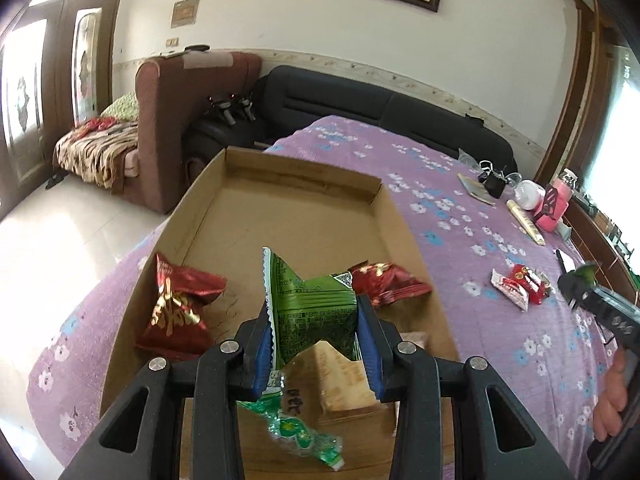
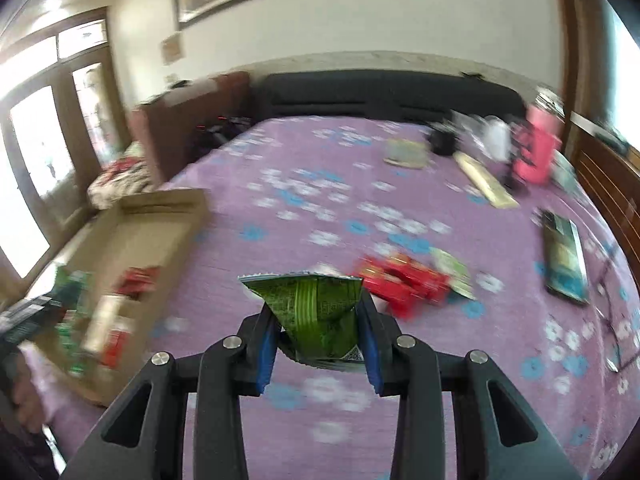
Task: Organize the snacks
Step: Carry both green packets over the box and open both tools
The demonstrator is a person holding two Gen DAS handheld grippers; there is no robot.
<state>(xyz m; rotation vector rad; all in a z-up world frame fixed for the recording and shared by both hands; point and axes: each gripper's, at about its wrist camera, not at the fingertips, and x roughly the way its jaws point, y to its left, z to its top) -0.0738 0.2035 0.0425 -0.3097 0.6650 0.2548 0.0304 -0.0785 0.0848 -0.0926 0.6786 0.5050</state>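
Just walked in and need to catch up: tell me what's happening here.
A person is sorting snacks into a cardboard box on a purple flowered tablecloth. The left hand-held gripper holds a green packet above the box, where two red packets already lie. The right hand-held gripper holds another green packet over the cloth. A red packet remains outside.

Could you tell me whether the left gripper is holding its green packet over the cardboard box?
Yes: in the left wrist view the left gripper clamps a green packet above the cardboard box, where two red packets already lie.
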